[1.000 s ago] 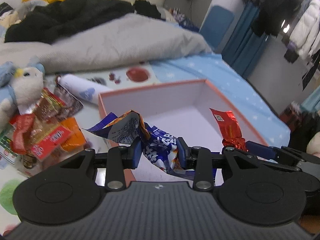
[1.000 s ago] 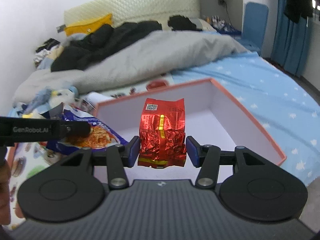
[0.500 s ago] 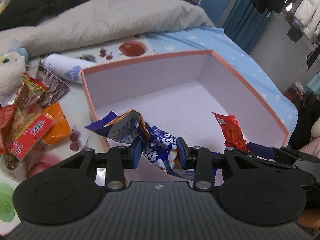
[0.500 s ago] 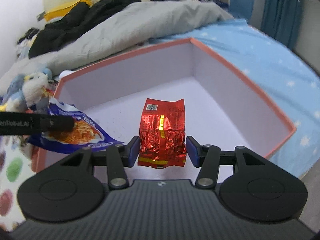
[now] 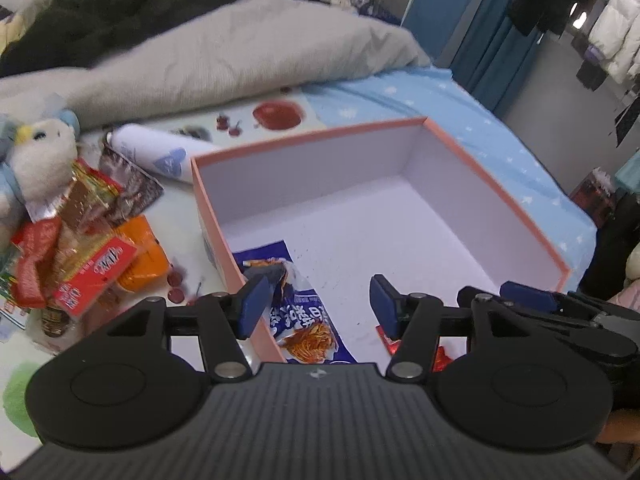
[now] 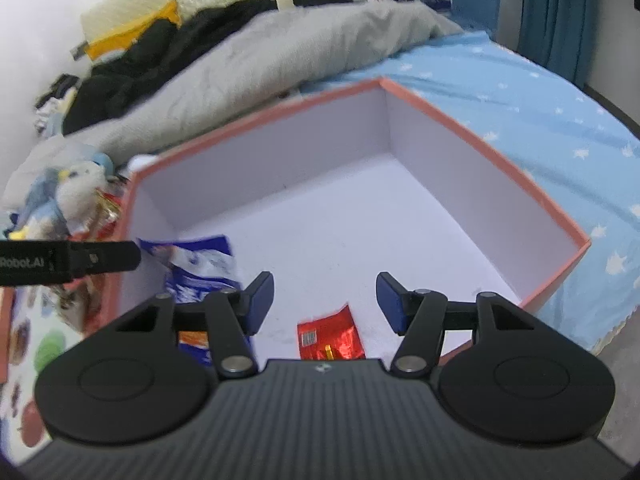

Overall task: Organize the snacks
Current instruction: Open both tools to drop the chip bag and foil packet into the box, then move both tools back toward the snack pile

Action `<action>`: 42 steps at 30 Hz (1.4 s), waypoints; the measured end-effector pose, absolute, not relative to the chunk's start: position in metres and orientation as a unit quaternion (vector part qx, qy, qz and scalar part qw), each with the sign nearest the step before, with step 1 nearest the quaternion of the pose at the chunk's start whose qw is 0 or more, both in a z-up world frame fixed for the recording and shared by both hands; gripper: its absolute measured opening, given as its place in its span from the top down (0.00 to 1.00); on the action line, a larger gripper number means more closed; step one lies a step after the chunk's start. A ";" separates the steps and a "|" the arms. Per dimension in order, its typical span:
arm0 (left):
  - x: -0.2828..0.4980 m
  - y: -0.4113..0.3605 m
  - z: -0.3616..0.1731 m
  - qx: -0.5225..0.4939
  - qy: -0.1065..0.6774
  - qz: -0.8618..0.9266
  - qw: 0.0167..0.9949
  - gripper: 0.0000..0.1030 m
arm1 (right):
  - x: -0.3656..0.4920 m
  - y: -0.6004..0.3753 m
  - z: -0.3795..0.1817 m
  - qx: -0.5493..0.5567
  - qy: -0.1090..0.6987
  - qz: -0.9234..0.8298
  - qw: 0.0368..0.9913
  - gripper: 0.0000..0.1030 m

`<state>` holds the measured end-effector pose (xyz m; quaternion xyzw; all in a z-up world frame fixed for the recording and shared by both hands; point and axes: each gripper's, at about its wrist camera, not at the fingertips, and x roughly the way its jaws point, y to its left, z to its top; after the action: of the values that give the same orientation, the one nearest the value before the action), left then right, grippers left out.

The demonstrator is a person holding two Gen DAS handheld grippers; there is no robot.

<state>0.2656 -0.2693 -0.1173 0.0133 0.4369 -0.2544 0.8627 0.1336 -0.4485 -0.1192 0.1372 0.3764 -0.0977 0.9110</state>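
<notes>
Blue crinkly noodle-snack packet (image 5: 298,312), printed with a pile of orange fried noodles and white Chinese characters too warped to read, lies on the floor of the pink-rimmed box (image 5: 500,196), against its wall at 9 o'clock. Red foil sachet (image 6: 330,336) with a small QR code and a yellow stripe lies flat on the floor at 6 o'clock, just beside the blue packet, not touching as far as I can tell.

Left gripper (image 5: 316,306): jaws have just been opening, now well apart; the blue packet sits below and between them, with no pad pressing it. Right gripper (image 6: 325,300): jaws have just been opening, apart, the red sachet loose on the floor beneath. Both drops look done.

Progress, my read: two snacks in, the rest of the box floor bare. Most of the job is left.

Outside the box at 9 o'clock in the left view, a snack pile (image 5: 80,252) waits on the fruit-print mat: a red wrapper with white lettering (unreadable), an orange packet, gold and brown foil. White cylinder (image 5: 154,152) with a blue mark lies at 11 o'clock of the box. Plush toy (image 5: 36,160) sits just beyond the pile.

Only clear text: "Robot.AI", cut off, on the left gripper's finger in the right view. Grey duvet (image 5: 240,60) lies behind.
</notes>
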 end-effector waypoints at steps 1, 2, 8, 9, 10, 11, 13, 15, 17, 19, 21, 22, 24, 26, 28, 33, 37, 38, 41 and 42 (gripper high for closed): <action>0.261 -0.268 -0.110 0.014 0.431 -0.254 0.866 0.40 | 0.131 -0.446 -0.113 0.134 0.370 -0.098 0.914 0.42; 0.257 -0.266 -0.104 0.014 0.426 -0.254 0.868 0.40 | 0.129 -0.445 -0.108 0.131 0.367 -0.098 0.916 0.42; 0.226 -0.245 -0.063 0.014 0.385 -0.259 0.886 0.40 | 0.110 -0.432 -0.074 0.116 0.331 -0.091 0.932 0.42; 0.221 -0.240 -0.057 0.013 0.380 -0.258 0.888 0.40 | 0.107 -0.429 -0.069 0.113 0.326 -0.090 0.934 0.42; 0.216 -0.235 -0.050 0.011 0.374 -0.257 0.891 0.40 | 0.104 -0.426 -0.063 0.111 0.319 -0.087 0.937 0.42; 0.210 -0.230 -0.044 0.010 0.367 -0.257 0.894 0.40 | 0.101 -0.422 -0.056 0.108 0.311 -0.084 0.940 0.42; 0.199 -0.218 -0.032 0.007 0.354 -0.253 0.900 0.40 | 0.095 -0.415 -0.045 0.106 0.298 -0.080 0.945 0.42; 0.187 -0.205 -0.020 0.003 0.340 -0.248 0.907 0.40 | 0.089 -0.405 -0.033 0.105 0.283 -0.072 0.951 0.42; 0.174 -0.192 -0.011 -0.002 0.329 -0.244 0.912 0.39 | 0.082 -0.395 -0.023 0.100 0.269 -0.065 0.956 0.42; 0.162 -0.178 -0.001 -0.005 0.317 -0.239 0.918 0.39 | 0.076 -0.385 -0.015 0.096 0.258 -0.055 0.960 0.42; 0.149 -0.165 0.006 -0.009 0.309 -0.232 0.922 0.39 | 0.070 -0.375 -0.008 0.092 0.248 -0.045 0.963 0.42; 0.144 -0.159 0.008 -0.011 0.306 -0.229 0.924 0.39 | 0.067 -0.371 -0.006 0.090 0.244 -0.041 0.965 0.42; 0.133 -0.145 0.012 -0.016 0.302 -0.222 0.927 0.39 | 0.062 -0.361 -0.001 0.085 0.238 -0.030 0.967 0.42; 0.124 -0.132 0.014 -0.021 0.300 -0.215 0.929 0.39 | 0.058 -0.351 0.001 0.080 0.234 -0.020 0.969 0.42; 0.117 -0.121 0.013 -0.028 0.301 -0.209 0.930 0.39 | 0.056 -0.342 0.001 0.077 0.231 -0.010 0.970 0.42; 0.103 -0.097 0.012 -0.032 0.296 -0.187 0.936 0.39 | 0.052 -0.322 -0.003 0.076 0.230 0.016 0.970 0.42; 0.097 -0.080 0.009 -0.044 0.291 -0.173 0.940 0.39 | 0.050 -0.308 -0.006 0.075 0.231 0.028 0.970 0.42; 0.096 -0.077 0.008 -0.047 0.292 -0.169 0.940 0.39 | 0.049 -0.304 -0.007 0.071 0.232 0.031 0.970 0.42; 0.091 -0.067 0.003 -0.057 0.295 -0.161 0.940 0.39 | 0.046 -0.296 -0.011 0.067 0.236 0.037 0.969 0.42; 0.089 -0.064 0.001 -0.060 0.297 -0.159 0.940 0.39 | 0.045 -0.293 -0.013 0.066 0.238 0.040 0.968 0.42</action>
<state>0.0887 -0.0637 0.0006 -0.0597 0.2968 -0.1588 0.9398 0.0452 -0.2930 -0.0130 0.0663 0.2380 0.0402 0.9682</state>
